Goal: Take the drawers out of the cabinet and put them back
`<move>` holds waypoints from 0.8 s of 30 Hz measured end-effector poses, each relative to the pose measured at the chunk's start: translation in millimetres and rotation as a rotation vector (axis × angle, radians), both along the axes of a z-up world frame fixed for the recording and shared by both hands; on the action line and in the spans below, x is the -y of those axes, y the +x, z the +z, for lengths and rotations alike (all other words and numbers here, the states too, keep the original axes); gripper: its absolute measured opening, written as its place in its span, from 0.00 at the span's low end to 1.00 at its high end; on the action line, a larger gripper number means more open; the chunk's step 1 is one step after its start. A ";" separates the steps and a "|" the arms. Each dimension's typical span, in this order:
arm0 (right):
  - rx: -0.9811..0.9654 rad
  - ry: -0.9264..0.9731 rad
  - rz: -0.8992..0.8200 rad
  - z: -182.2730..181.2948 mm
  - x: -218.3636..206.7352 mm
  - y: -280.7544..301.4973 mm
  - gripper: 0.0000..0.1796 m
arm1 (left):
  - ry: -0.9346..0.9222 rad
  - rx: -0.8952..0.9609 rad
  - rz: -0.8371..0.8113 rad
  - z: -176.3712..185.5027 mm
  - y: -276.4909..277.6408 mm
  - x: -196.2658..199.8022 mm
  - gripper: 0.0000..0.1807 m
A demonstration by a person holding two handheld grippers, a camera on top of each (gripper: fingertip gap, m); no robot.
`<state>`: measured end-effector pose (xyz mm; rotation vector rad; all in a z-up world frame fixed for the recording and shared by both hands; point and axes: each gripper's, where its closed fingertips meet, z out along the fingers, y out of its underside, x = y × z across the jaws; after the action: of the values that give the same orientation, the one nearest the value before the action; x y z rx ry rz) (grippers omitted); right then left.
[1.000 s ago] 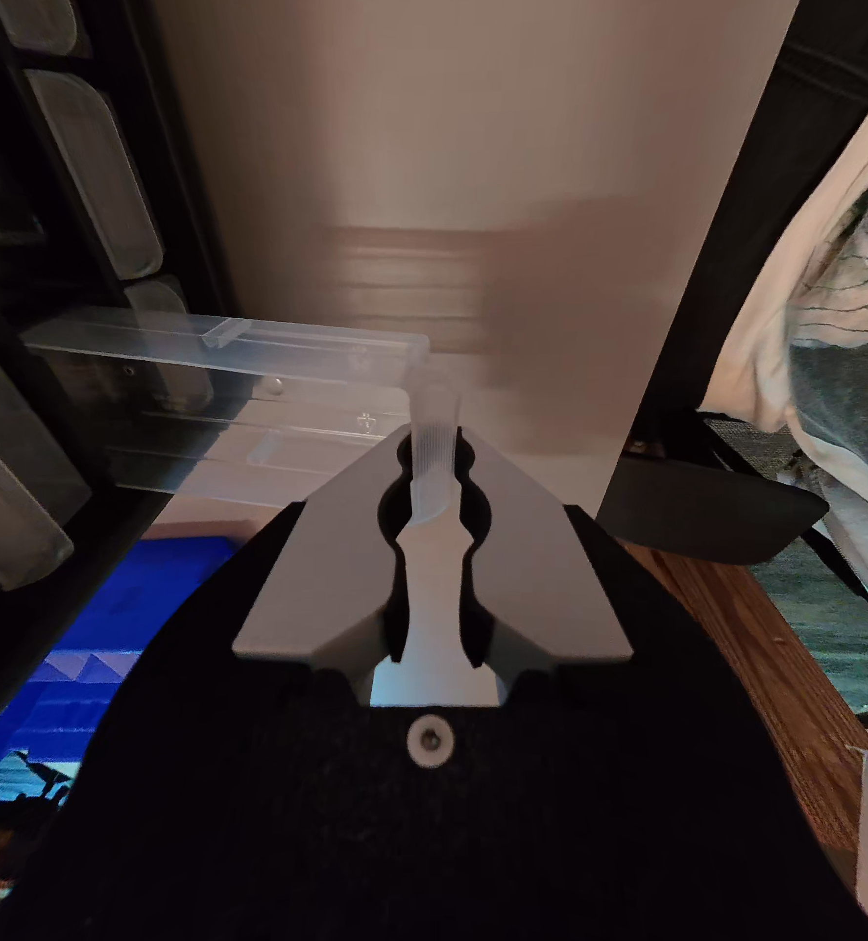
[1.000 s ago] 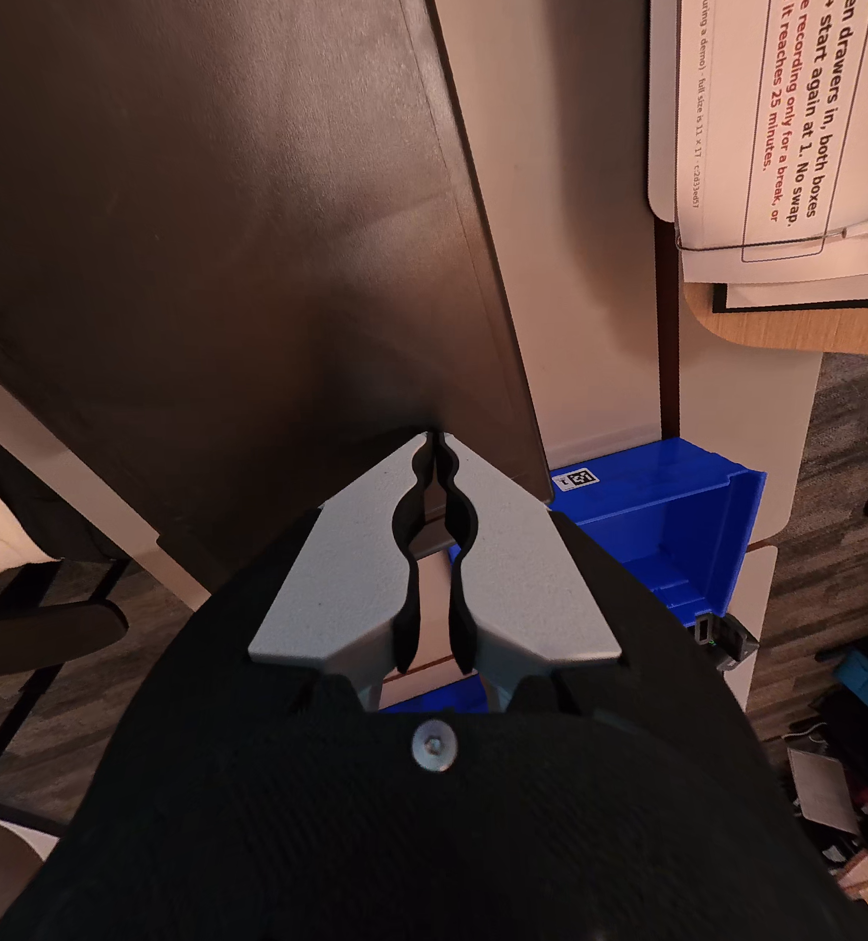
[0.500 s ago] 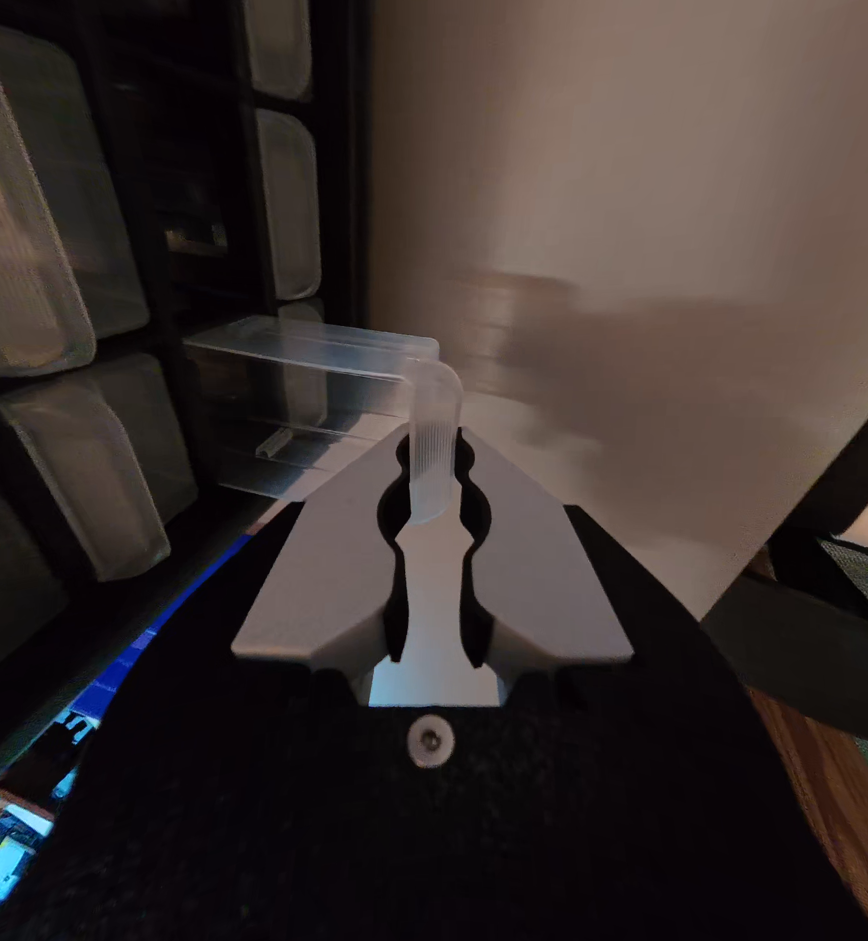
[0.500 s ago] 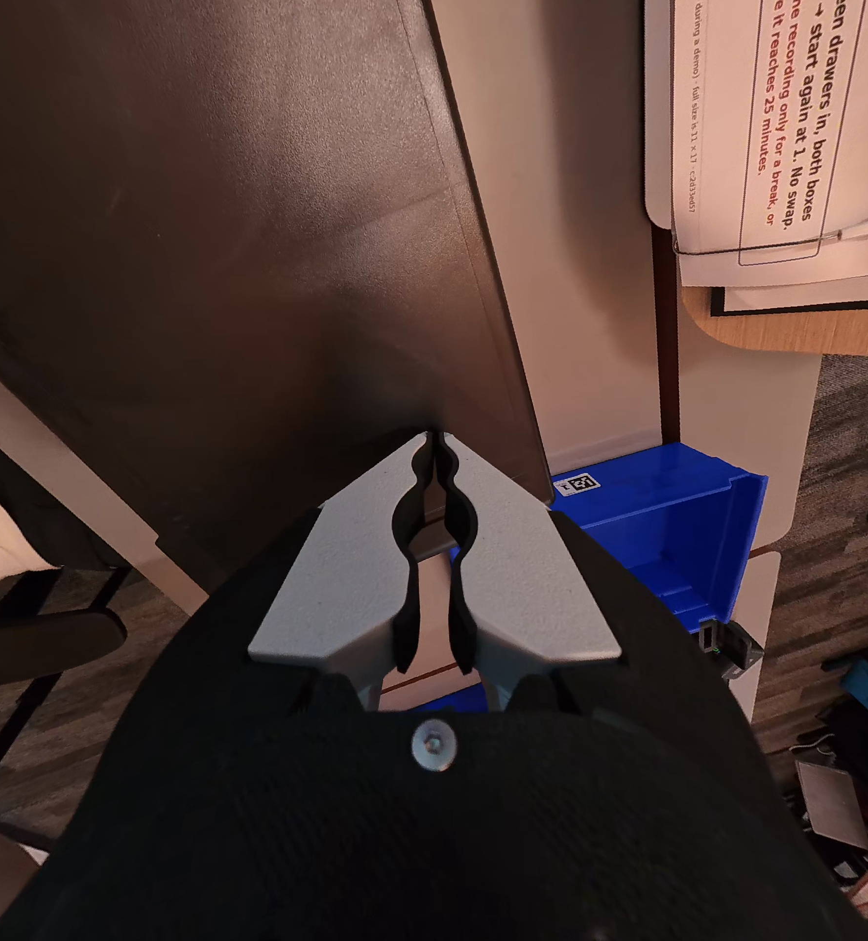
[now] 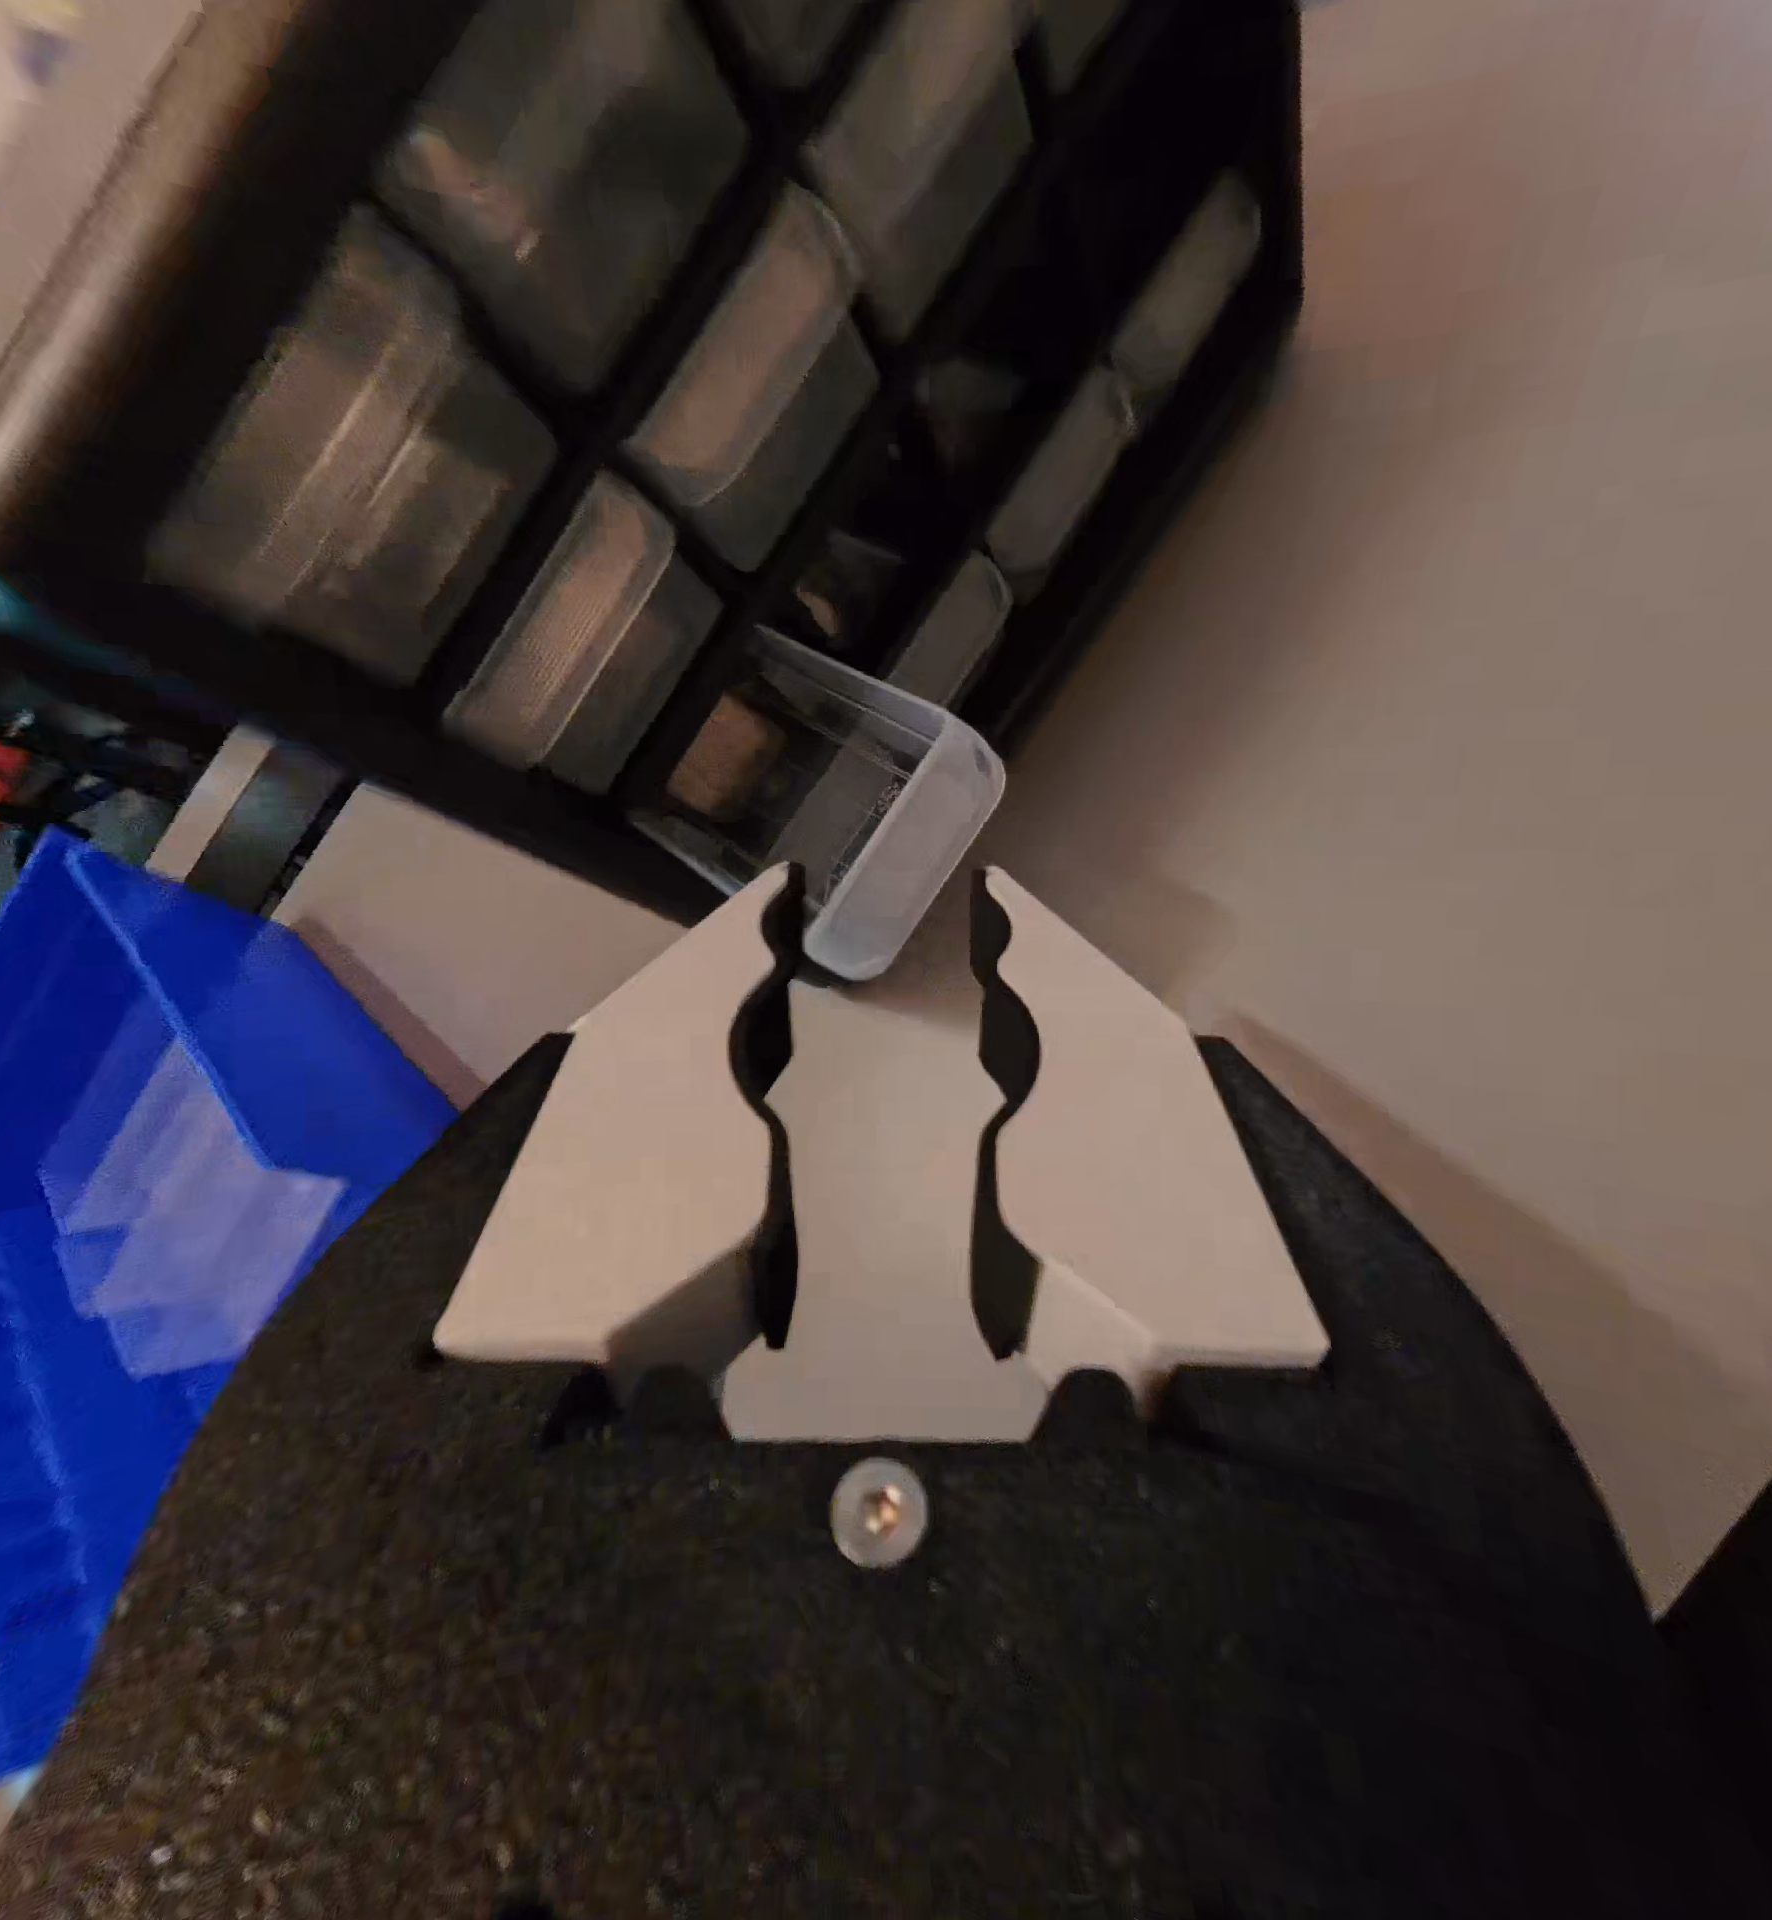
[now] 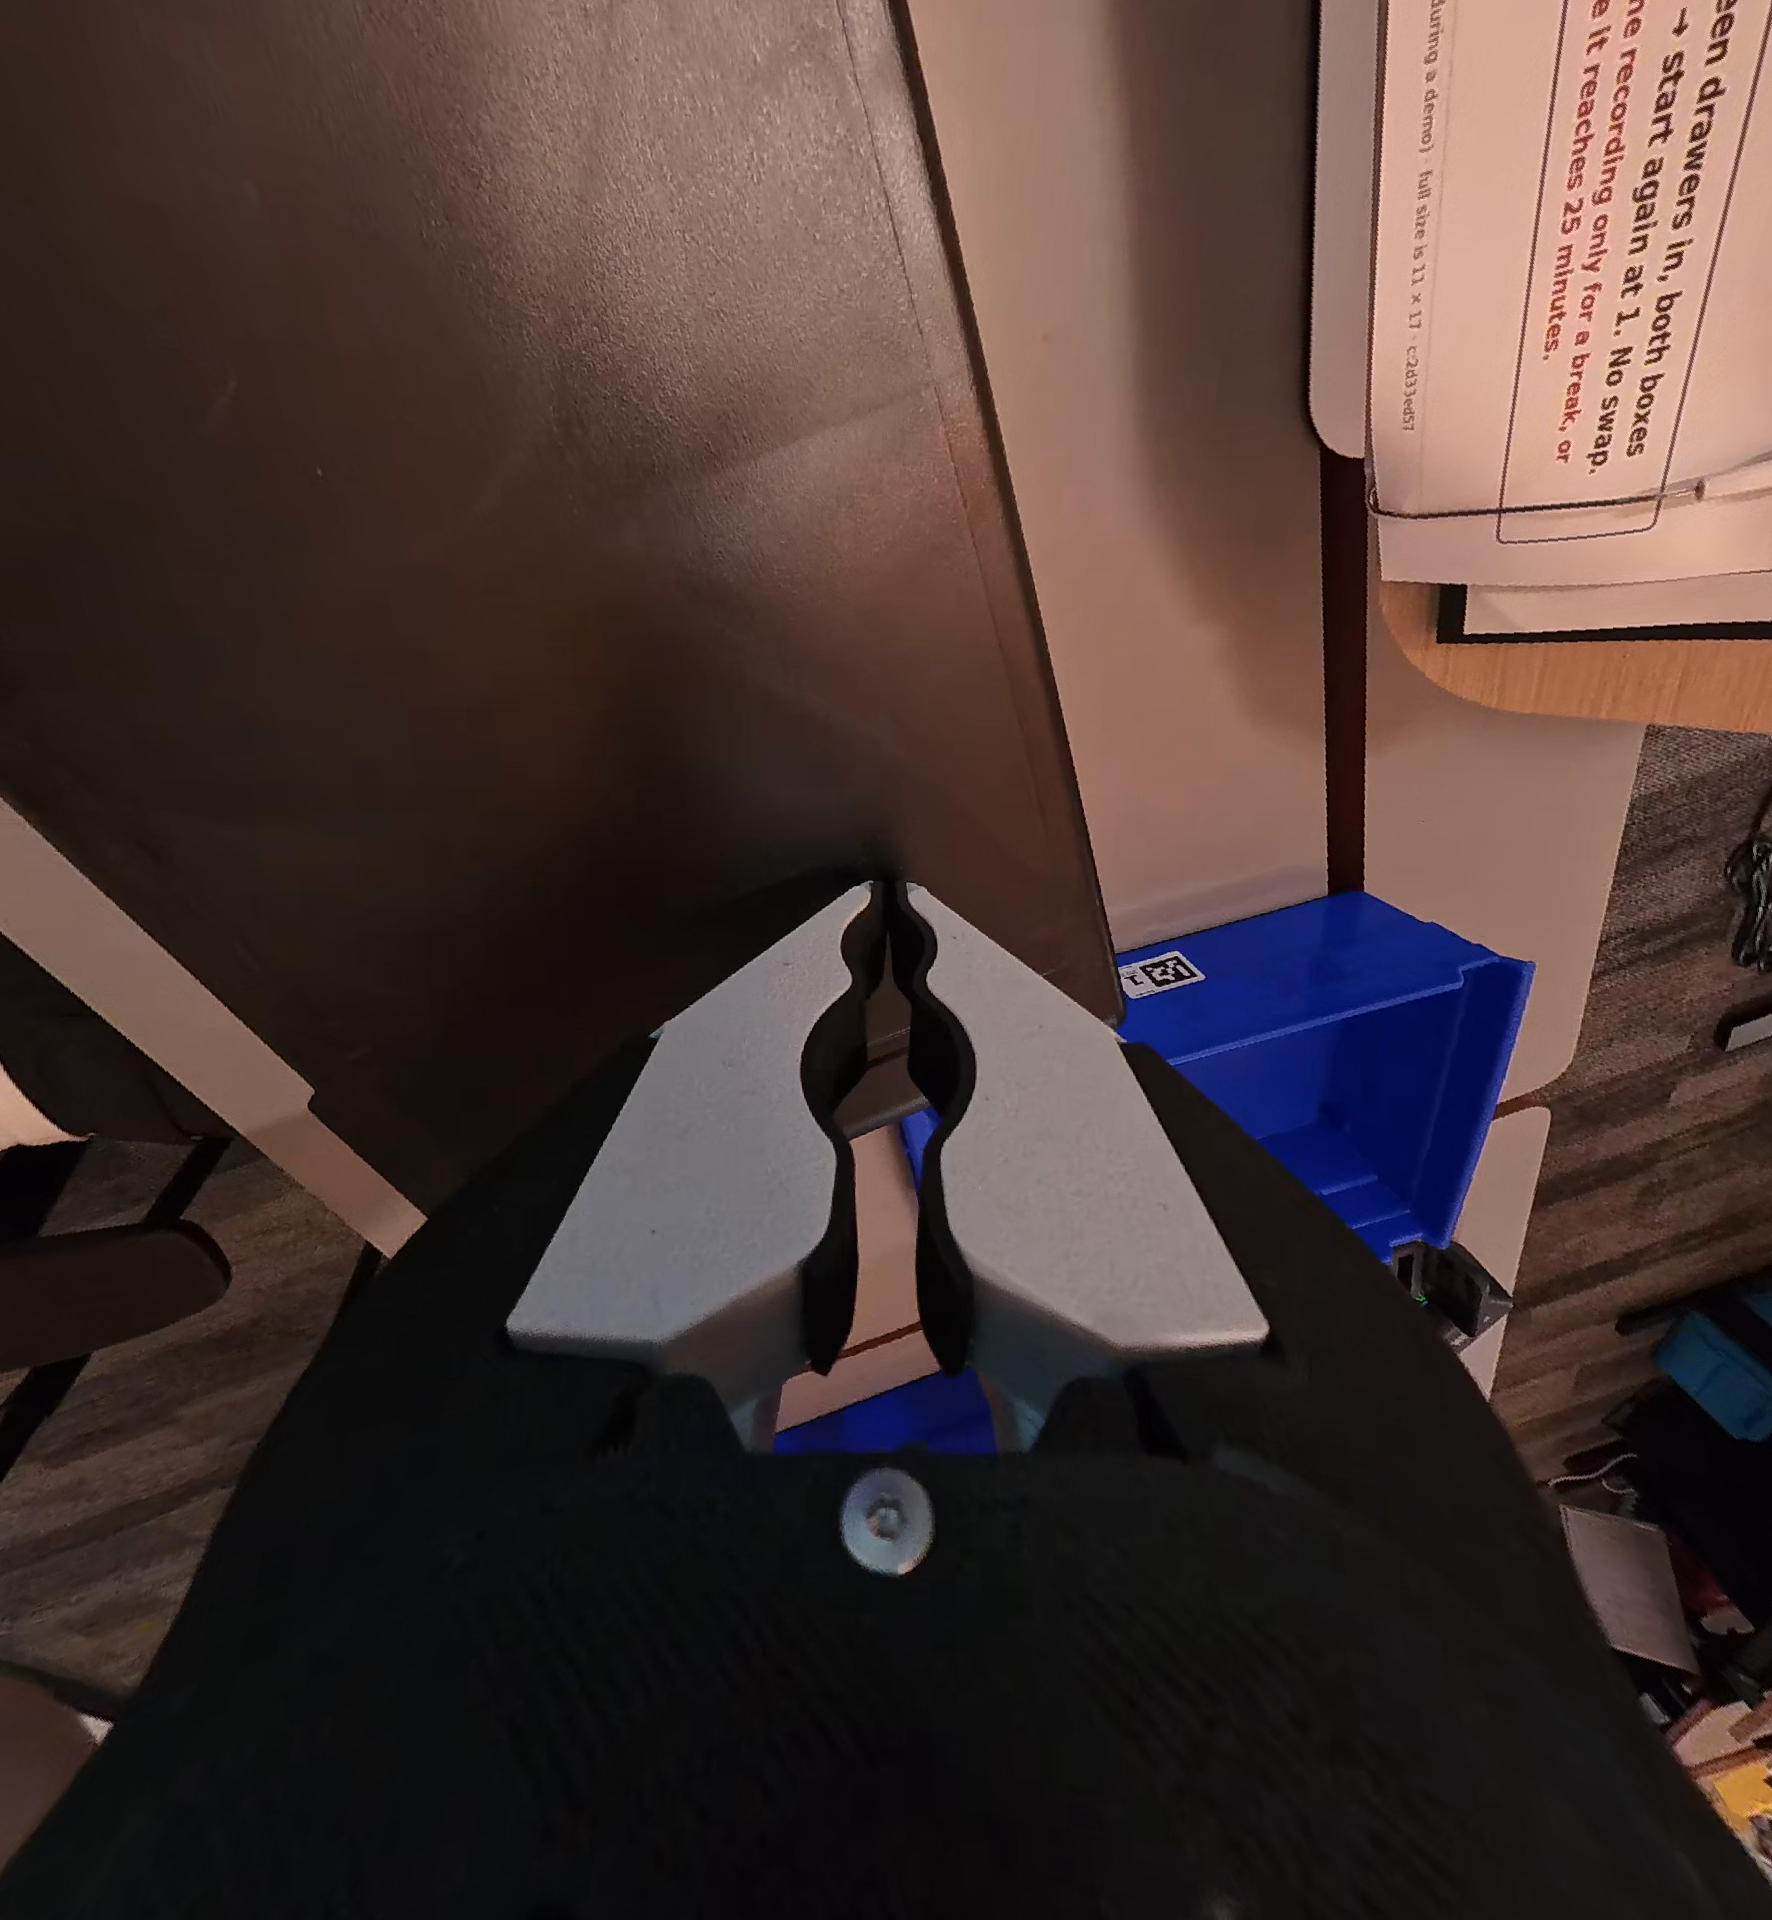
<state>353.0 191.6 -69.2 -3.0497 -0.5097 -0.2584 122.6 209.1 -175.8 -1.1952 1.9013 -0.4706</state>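
**Entry: clear drawer, half-seated in cabinet — left gripper released**

- Left gripper (image 5: 882,914): I hold it with jaws apart, nothing between them. The drawer's front face sits just ahead of the tips, nearer my left finger.
- Drawer (image 5: 887,831): clear plastic, sticking partway out of a slot near the cabinet's lower right corner. Its long axis runs away from my gripper into the slot, up and to the left in this tilted view. The view is motion-blurred, so I cannot tell how deep it sits.
- Cabinet (image 5: 1266,343): black frame, rows of cloudy drawers already in. From the right wrist view I see only its dark flat side (image 6: 446,468).
- Right gripper (image 6: 887,904): jaws together, tips pressed against the cabinet's side at its lower edge — bracing it, I judge.
- Blue bin (image 5: 82,1195): to the left, at least one more clear drawer lying inside.

Judgement: the left gripper is the nearer one, and a push along the drawer's axis should seat it.
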 end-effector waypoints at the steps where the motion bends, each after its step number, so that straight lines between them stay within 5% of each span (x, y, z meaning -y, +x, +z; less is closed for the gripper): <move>1: -0.004 0.004 -0.001 0.0 0.0 0.0 0.00 | -0.033 0.070 0.036 1.1 -4.8 0.7 0.19; 3: -0.014 0.012 -0.004 0.1 0.0 0.0 0.00 | -0.094 0.226 0.089 1.9 -11.3 5.5 0.15; 5: -0.024 0.022 -0.010 0.1 -0.1 -0.1 0.00 | -0.074 0.348 0.115 -2.6 -17.6 9.5 0.00; 14: -0.025 0.044 -0.022 0.3 -0.2 -0.2 0.00 | 0.554 0.412 0.086 -26.0 6.3 2.9 0.00; 24: 0.011 0.004 -0.010 0.1 0.0 0.0 0.00 | 0.696 0.406 0.118 -24.6 30.8 -13.2 0.00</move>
<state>353.0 191.6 -69.1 -3.0492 -0.4939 -0.2760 153.4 222.4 -200.5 -0.6759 1.4460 0.0309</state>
